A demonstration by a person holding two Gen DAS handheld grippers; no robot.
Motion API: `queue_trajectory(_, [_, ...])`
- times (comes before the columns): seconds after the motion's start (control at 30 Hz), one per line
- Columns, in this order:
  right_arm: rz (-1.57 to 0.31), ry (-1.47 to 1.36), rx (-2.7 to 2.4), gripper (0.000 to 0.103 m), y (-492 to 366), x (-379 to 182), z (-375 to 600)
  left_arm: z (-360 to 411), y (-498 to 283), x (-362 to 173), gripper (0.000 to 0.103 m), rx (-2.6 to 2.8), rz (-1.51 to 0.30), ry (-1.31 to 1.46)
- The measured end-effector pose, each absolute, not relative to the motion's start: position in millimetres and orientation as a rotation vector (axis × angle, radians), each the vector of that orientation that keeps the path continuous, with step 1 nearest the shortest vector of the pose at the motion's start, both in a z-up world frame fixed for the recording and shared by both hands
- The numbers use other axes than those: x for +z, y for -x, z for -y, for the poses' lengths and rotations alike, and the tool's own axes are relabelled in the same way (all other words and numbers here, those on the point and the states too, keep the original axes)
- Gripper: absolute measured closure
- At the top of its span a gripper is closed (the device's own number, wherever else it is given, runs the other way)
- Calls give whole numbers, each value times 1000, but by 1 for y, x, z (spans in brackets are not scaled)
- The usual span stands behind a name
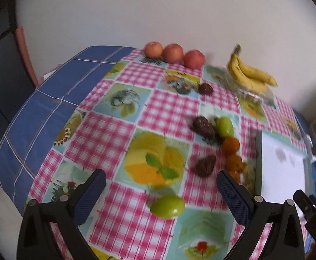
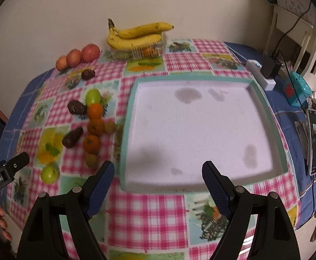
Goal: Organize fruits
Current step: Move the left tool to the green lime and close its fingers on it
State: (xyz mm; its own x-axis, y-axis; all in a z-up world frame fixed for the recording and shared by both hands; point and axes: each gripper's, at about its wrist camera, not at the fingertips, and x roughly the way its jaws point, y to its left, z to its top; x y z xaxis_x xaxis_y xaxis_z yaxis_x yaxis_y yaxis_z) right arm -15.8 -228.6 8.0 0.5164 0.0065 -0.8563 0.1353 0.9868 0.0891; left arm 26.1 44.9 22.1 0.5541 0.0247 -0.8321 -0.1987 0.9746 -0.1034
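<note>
A: Left wrist view: where's the nearest fruit?

B: A green fruit (image 1: 167,206) lies on the cloth (image 1: 123,134), between and just ahead of the left gripper (image 1: 162,184), whose jaws are spread and hold nothing. Its long axis runs across the jaw gap.

A: And the right gripper (image 2: 158,173)?

B: Also spread, holding nothing, above the tray (image 2: 264,99), which holds no fruit. The left is nearer, so I'd judge it takes this 1.

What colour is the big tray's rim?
Pale teal-green rim around a white inside, clearest in the right wrist view.
</note>
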Motion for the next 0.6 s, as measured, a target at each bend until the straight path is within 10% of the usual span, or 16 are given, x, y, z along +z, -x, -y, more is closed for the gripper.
queue_trajectory(0.6, [-986,-199,81,20,-44,9,176,-69,-37,-24,10,162,-1172,284])
